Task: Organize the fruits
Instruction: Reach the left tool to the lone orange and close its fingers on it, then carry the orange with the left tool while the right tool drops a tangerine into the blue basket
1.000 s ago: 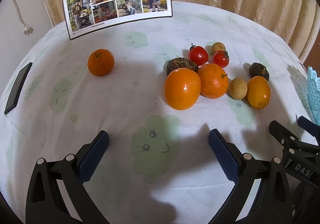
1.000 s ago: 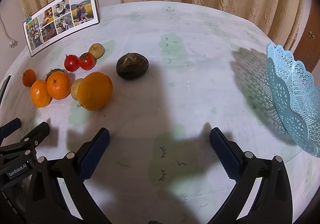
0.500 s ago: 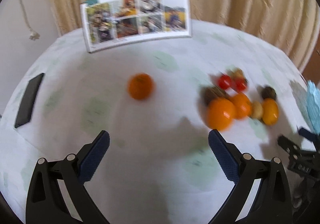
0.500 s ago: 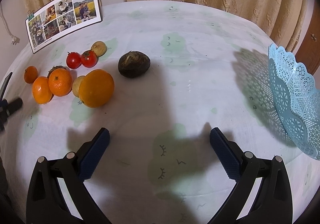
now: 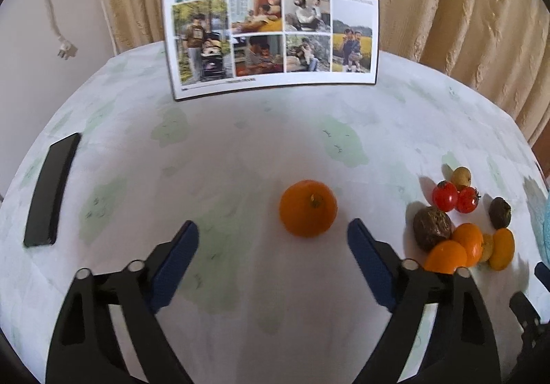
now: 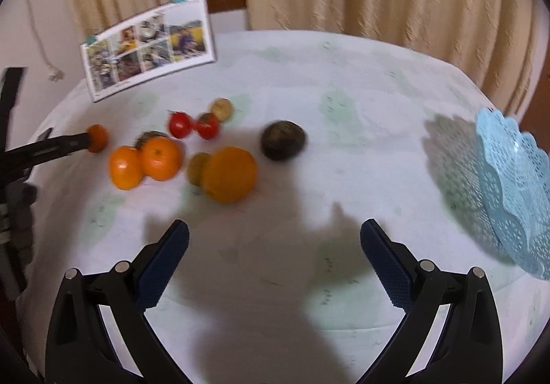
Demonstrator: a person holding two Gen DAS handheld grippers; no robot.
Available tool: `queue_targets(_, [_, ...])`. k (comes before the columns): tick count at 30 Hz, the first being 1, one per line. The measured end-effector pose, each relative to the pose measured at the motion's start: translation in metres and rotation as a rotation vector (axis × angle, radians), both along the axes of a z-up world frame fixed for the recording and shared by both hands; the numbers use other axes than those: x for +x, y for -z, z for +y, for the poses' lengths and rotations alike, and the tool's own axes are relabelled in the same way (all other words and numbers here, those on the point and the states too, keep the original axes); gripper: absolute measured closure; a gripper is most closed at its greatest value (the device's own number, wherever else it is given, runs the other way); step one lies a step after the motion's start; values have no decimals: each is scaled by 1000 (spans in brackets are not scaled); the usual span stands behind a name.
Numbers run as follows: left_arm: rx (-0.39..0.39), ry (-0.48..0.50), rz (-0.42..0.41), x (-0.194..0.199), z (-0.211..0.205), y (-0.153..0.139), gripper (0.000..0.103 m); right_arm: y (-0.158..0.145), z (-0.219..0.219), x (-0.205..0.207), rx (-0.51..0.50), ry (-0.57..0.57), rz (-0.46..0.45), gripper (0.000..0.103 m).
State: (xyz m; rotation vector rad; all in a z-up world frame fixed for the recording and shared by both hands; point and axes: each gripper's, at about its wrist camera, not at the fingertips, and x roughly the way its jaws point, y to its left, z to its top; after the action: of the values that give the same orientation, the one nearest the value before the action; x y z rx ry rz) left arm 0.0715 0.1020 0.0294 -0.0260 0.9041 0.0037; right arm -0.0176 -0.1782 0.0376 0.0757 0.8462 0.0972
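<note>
On the far right of the left wrist view, the pale blue lattice basket (image 5: 546, 229) is cut off to a sliver. Ahead of the left gripper (image 5: 271, 239), whose jaws have just been closing but touch nothing, sits the small round orange mandarin (image 5: 308, 208), stem up, nearer the right finger. Beside it lies the cluster of mixed fruit (image 5: 460, 226). Blurred, the right gripper (image 6: 274, 239) gapes empty.
</note>
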Motion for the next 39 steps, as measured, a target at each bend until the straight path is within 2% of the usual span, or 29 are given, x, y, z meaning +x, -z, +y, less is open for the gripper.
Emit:
queue_targets(3, [-19,18,12,10,-4,7,33,-4,4,0,38,-27,-14,2])
queue_targets(8, [-37,61,17,17,-12,16,58,-6,8,3,82,-55,-25,2])
queue_targets(10, [-48,76,14,17,-13,17,63,-7,10,5,84,-62,-29,6])
queue_targets(17, [-54,80,-36,9,-14,8,63,2,11,30,118,-70,15,32])
queue_targets(19, [-54,84,-59,5,-15,2,63,6,10,37,151,-74,33,43])
queue_targets(23, [-55,90,-85,1,-18,-5,63,12,11,47,174,-80,54,53])
queue_targets(25, [-61,89,-91,-2,-18,-7,63,13,11,49,173,-77,54,62])
queue_targets(32, [-70,79,-108,-11,-19,-16,63,11,7,43,191,-76,42,63])
queue_targets(39, [-76,95,-129,-26,-32,-30,63,-14,-20,15,209,-14,-60,63])
